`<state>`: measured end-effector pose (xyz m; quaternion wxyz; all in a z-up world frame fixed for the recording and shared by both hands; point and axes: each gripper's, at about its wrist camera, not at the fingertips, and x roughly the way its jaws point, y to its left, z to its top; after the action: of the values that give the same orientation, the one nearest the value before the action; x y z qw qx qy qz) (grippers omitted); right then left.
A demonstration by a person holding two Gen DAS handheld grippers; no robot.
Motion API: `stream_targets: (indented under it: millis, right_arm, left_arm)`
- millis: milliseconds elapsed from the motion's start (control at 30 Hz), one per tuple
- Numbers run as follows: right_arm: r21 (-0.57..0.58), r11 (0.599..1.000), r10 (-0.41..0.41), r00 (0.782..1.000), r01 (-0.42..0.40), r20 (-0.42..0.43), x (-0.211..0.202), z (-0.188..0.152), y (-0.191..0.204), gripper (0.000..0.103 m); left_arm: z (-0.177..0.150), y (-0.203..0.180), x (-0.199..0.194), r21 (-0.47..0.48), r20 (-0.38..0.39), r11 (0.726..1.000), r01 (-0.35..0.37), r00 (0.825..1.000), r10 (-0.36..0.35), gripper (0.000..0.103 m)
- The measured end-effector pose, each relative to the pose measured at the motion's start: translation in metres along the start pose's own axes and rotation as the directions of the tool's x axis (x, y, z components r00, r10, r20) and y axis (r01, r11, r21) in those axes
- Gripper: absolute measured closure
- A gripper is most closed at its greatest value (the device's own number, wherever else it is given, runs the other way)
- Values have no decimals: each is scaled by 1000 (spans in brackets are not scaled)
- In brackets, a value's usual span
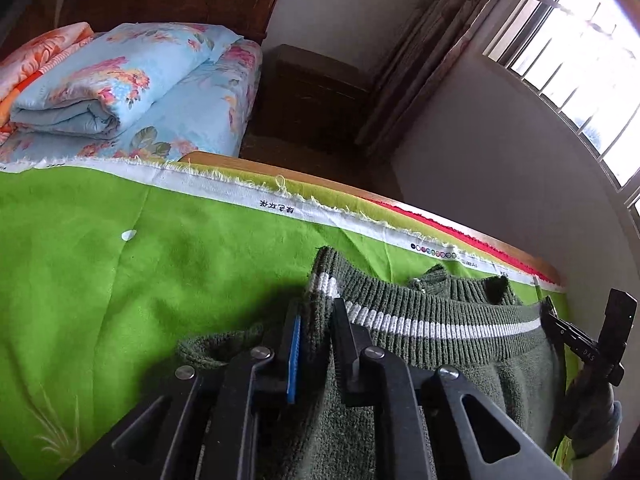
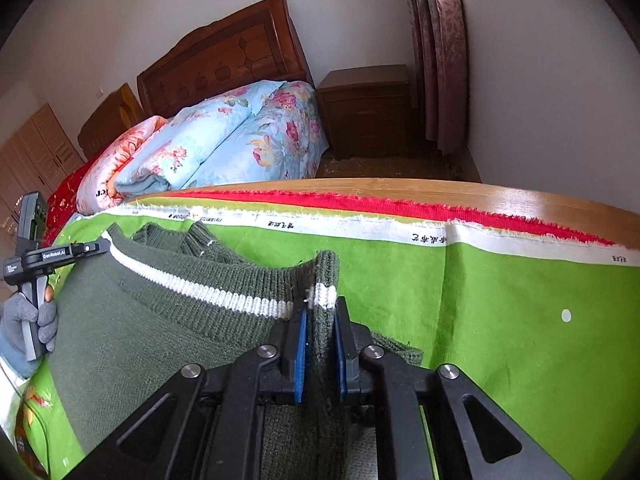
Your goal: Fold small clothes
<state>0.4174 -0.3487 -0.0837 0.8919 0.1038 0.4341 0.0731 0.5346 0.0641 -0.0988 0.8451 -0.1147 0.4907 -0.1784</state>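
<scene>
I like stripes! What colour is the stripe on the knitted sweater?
White stripe on the dark green knitted sweater, clearest in the right wrist view.

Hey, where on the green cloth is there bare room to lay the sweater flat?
Bare green cloth lies left of the sweater up to the white selvedge, and right of it. The middle is crowded: both grippers pinch the hem.

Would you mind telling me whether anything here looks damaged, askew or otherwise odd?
Only small things stand out. The green cloth's white printed edge is frayed, with loose threads along it. A red cloth pokes out unevenly beneath it at the table's far rim. The green sweater itself shows no damage.
</scene>
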Motion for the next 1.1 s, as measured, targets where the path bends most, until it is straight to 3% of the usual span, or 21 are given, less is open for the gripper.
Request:
stream_targets:
  millis: [33, 67, 167, 233, 300, 400, 500, 567, 633, 667, 733, 833, 967, 1100]
  right_arm:
    - [17, 1000, -11, 1000, 11, 5, -3, -1, -3, 74]
    - [38, 999, -17, 1000, 16, 15, -8, -1, -6, 0]
    - [63, 998, -27, 993, 20, 118, -36, -4, -10, 0]
    - [56, 998, -38, 987, 30, 155, -49, -2, -6, 0]
    - [21, 1000, -7, 986, 4, 169, -57, 1, 6, 0]
    - [-59, 998, 31, 989, -23, 147, -54, 6, 34, 0]
    - [-124, 992, 20, 997, -11, 72, -36, 5, 57, 0]
    - [-140, 990, -27, 1000, 27, 1, -18, 1, 61, 0]
    - [-112, 991, -74, 996, 68, -55, -4, -6, 51, 0]
    - [-78, 996, -41, 998, 37, -41, -6, -7, 44, 0]
    - [-6, 1000, -19, 999, 19, -26, -15, -6, 33, 0]
    - [-28, 999, -40, 998, 41, 38, -42, -6, 40, 0]
    - [-66, 997, 38, 992, -31, 117, -81, -24, 64, 0]
    - [-88, 994, 82, 987, -70, 136, -99, -56, 86, 0]
  left_arm:
    - [0, 0, -2, 0, 0, 1000, -3, 1000, 3, 85]
    - [0, 2, -5, -5, 9, 1000, -7, 1000, 7, 84]
    - [-1, 9, -37, -67, 137, 997, -43, 989, 52, 78]
    - [-4, 8, -66, -109, 246, 989, -101, 961, 125, 76]
    - [-6, -2, -84, -85, 307, 993, -78, 946, 100, 73]
    - [-9, -35, -86, 32, 287, 998, -60, 957, 48, 67]
    - [-16, -64, -62, 131, 197, 989, -70, 979, 43, 64]
    - [-24, -72, -40, 171, 133, 978, -121, 986, 99, 64]
    - [-33, -70, -13, 190, 51, 957, -221, 975, 215, 64]
    - [-36, -62, -2, 189, 14, 950, -248, 968, 250, 64]
    - [-38, -58, -7, 177, 48, 955, -238, 971, 233, 64]
    - [-41, -65, -29, 157, 93, 951, -268, 962, 256, 64]
    - [-67, -102, -62, 259, 195, 919, -297, 948, 252, 64]
    - [-107, -131, -67, 348, 207, 886, -306, 947, 245, 64]
